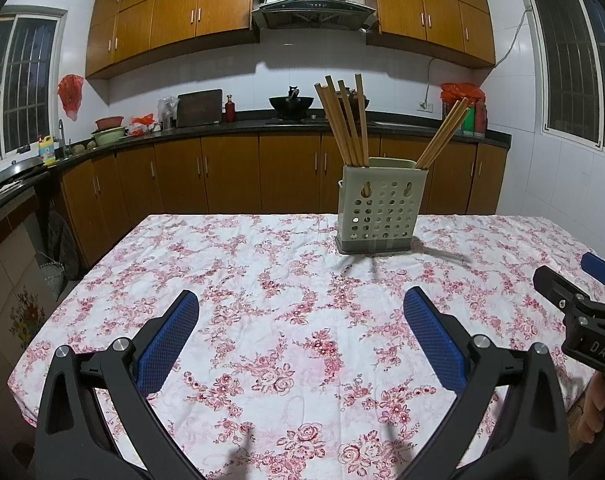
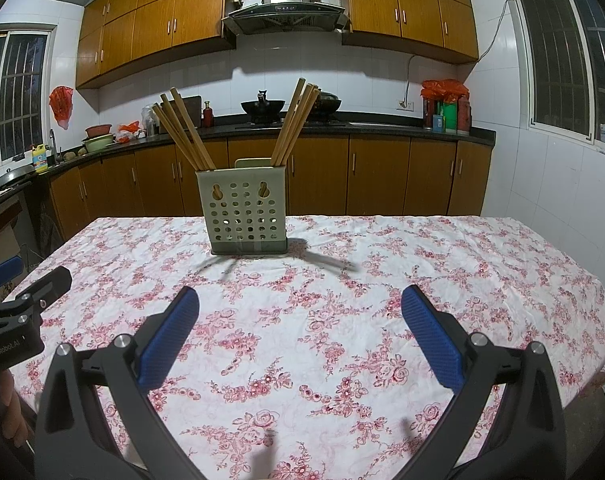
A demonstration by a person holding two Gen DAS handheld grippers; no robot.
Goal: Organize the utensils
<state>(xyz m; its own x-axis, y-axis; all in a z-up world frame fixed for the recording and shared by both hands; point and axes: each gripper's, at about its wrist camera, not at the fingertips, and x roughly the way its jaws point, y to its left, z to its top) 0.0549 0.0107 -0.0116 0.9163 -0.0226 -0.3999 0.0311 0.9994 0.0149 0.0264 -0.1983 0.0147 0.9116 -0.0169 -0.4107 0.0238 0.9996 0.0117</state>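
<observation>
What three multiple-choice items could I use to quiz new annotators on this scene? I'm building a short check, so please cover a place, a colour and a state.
1. Where are the chopsticks?
A. Lying flat on the tablecloth
B. Standing in the holder
C. Held in a gripper

2. What colour are the gripper pads?
A. Blue
B. Red
C. Yellow

3. How does the left gripper stand?
A. Shut on a chopstick
B. Shut and empty
C. Open and empty

Key:
1 B: two bundles lean out of the top of the perforated holder, which stands on the floral tablecloth.
2 A: the left wrist view shows textured blue pads on black fingers, and the right gripper has the same.
3 C: its fingers are spread wide with only cloth showing between them.
</observation>
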